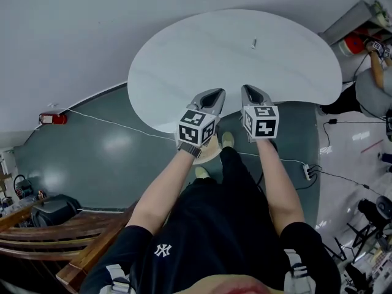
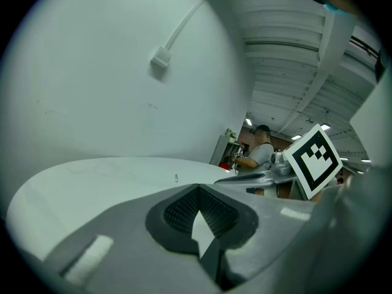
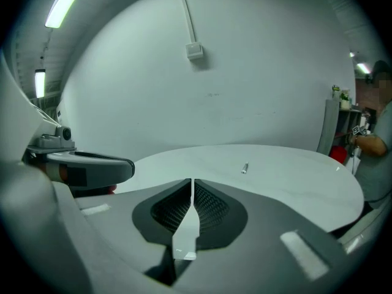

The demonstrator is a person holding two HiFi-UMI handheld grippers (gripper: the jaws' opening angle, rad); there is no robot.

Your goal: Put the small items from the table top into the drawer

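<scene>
A white round table point(image 1: 184, 72) fills the middle of the head view. One small metal screw point(image 1: 253, 43) lies on its far side; it also shows as the screw point(image 3: 244, 168) in the right gripper view and as a tiny screw point(image 2: 176, 177) in the left gripper view. My left gripper point(image 1: 212, 95) and right gripper point(image 1: 250, 92) hover side by side over the table's near edge, both shut with nothing between the jaws. The left gripper point(image 2: 197, 187) and the right gripper point(image 3: 192, 181) show their pads pressed together. No drawer is in view.
A white wall with a cable and small box point(image 3: 194, 51) stands behind the table. A person point(image 1: 370, 84) is at the far right beside a red object point(image 1: 354, 43). Cables and a power strip point(image 1: 308, 171) lie on the dark floor. Wooden steps point(image 1: 49, 234) are at lower left.
</scene>
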